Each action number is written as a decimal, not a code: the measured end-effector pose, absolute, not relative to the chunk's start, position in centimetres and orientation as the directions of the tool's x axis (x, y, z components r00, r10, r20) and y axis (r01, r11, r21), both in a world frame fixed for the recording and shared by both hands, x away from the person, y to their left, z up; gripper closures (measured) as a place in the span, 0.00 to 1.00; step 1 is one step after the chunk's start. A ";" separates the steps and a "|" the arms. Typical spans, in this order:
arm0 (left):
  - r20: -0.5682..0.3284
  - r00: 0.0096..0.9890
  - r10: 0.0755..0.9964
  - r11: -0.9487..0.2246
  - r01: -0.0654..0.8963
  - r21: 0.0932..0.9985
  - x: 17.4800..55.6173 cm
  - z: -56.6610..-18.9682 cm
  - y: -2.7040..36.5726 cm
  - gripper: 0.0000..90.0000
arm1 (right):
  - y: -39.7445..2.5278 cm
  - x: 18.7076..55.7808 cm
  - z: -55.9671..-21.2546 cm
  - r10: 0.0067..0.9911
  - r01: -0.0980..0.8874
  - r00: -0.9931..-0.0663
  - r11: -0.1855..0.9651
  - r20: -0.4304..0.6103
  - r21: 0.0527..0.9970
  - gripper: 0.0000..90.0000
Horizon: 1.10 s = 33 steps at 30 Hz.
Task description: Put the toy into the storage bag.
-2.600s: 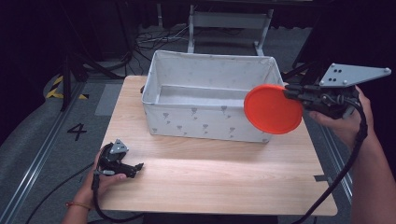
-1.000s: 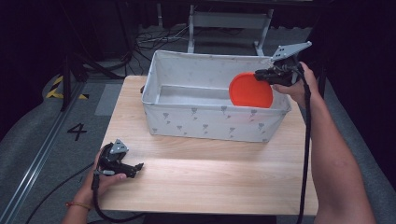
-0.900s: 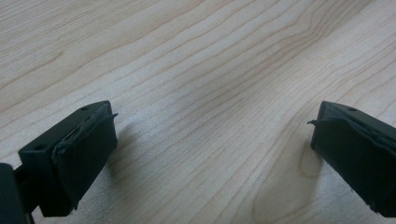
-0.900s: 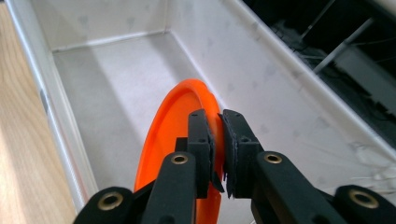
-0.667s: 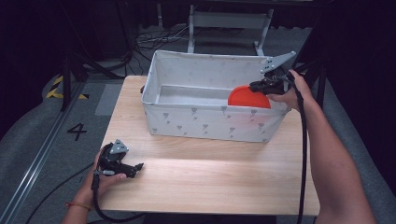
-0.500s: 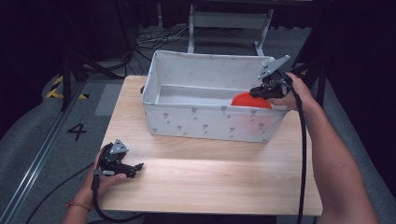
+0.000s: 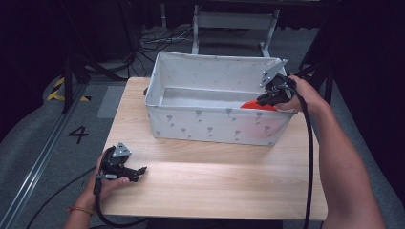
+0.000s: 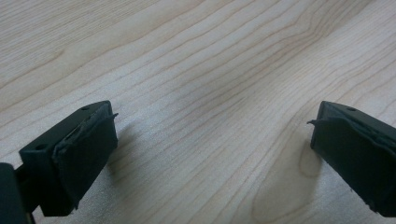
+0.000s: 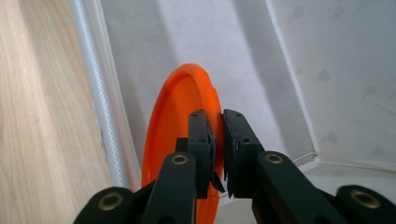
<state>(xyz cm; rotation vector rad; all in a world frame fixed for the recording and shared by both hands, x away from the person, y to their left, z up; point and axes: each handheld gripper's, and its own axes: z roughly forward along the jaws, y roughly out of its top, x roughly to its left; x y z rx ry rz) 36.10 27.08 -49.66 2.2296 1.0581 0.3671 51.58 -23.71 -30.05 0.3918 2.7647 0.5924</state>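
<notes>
At the near left corner of the wooden surface (image 7: 219, 181), the left gripper (image 8: 210, 154) rests with jaws spread wide. Farther right, the right gripper (image 9: 215, 140) pinches an orange plate's (image 9: 173, 135) rim, holding it inside the white fabric bin (image 7: 210, 121).

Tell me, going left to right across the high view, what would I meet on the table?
Left gripper in the person's hand → white fabric bin → orange plate inside the bin's right end → right gripper holding that plate.
</notes>
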 end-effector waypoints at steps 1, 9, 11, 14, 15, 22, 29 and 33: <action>-0.018 0.636 0.771 -0.474 0.593 0.651 36.1 -49.7 27.1 0.01 | -23.7 51.7 -30.1 0.315 0.203 -0.924 0.884 -0.217 0.421 0.92; -0.020 0.638 0.770 -0.474 0.594 0.650 36.1 -49.7 27.1 0.01 | -23.2 52.9 -30.2 0.277 0.218 -0.945 0.930 -0.174 0.296 0.92; -0.017 0.637 0.771 -0.475 0.593 0.650 36.1 -49.7 27.1 0.01 | -23.2 53.1 -30.4 0.284 0.229 -0.943 0.932 -0.172 0.280 0.92; -0.019 0.638 0.770 -0.475 0.593 0.650 36.1 -49.7 27.1 0.01 | -23.2 53.2 -30.7 0.287 0.244 -0.946 0.938 -0.153 0.248 0.91; -0.019 0.638 0.770 -0.475 0.593 0.650 36.1 -49.7 27.1 0.01 | -23.1 53.2 -30.8 0.282 0.243 -0.948 0.941 -0.150 0.237 0.91; -0.019 0.638 0.770 -0.475 0.593 0.650 36.1 -49.7 27.1 0.01 | -22.8 53.0 -31.3 0.272 0.245 -0.954 0.950 -0.126 0.192 0.91; -0.015 0.637 0.771 -0.476 0.591 0.651 36.1 -49.7 27.1 0.01 | -23.8 53.1 -31.4 0.313 0.289 -0.943 0.938 -0.116 0.191 0.91; -0.018 0.637 0.771 -0.475 0.593 0.650 36.1 -49.7 27.1 0.01 | -24.4 52.9 -30.9 0.329 0.296 -0.939 0.923 -0.104 0.245 0.90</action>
